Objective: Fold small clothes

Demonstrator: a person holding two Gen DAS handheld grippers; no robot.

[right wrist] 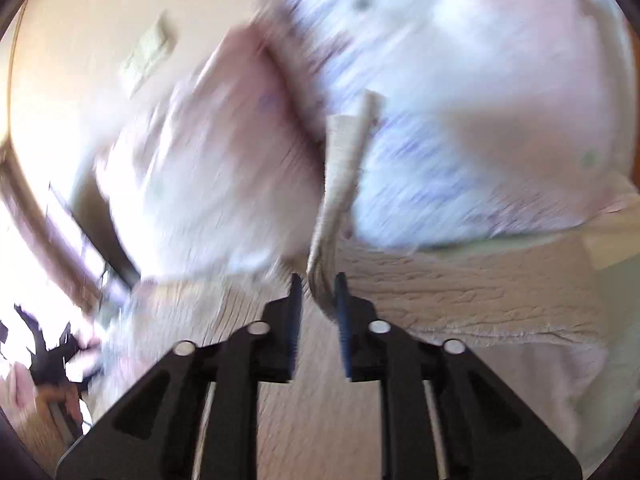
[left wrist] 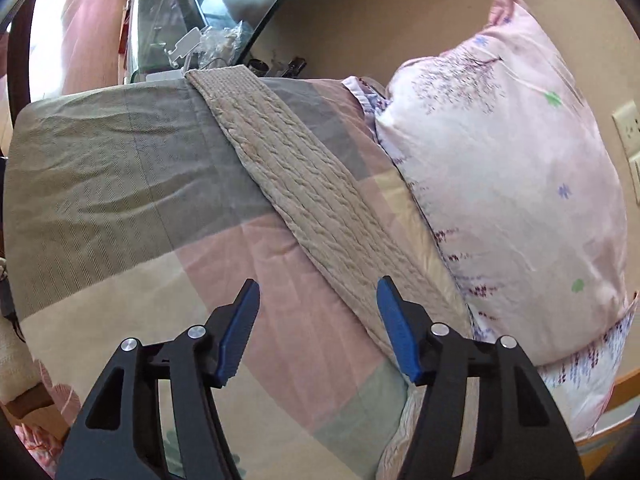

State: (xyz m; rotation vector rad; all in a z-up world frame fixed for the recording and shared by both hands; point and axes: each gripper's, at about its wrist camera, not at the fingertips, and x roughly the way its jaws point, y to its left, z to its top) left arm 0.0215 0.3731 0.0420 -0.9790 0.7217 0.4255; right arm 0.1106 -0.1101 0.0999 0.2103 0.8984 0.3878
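Note:
A beige cable-knit garment (left wrist: 304, 196) lies as a long strip across the checked bedspread (left wrist: 120, 184), running from the far edge toward my left gripper (left wrist: 318, 294). The left gripper is open and empty, its blue pads just above the garment's near end. In the blurred right wrist view, my right gripper (right wrist: 319, 284) is nearly closed on an edge of the same knit garment (right wrist: 336, 184), which stands up in a fold between the blue pads. The rest of the garment (right wrist: 472, 292) lies flat to the right.
A large pink floral pillow (left wrist: 512, 184) leans against the wall at the right; it fills the upper right wrist view (right wrist: 460, 80). A glass-topped side table (left wrist: 176, 28) with clutter stands beyond the bed. A wall outlet (left wrist: 628, 128) is at far right.

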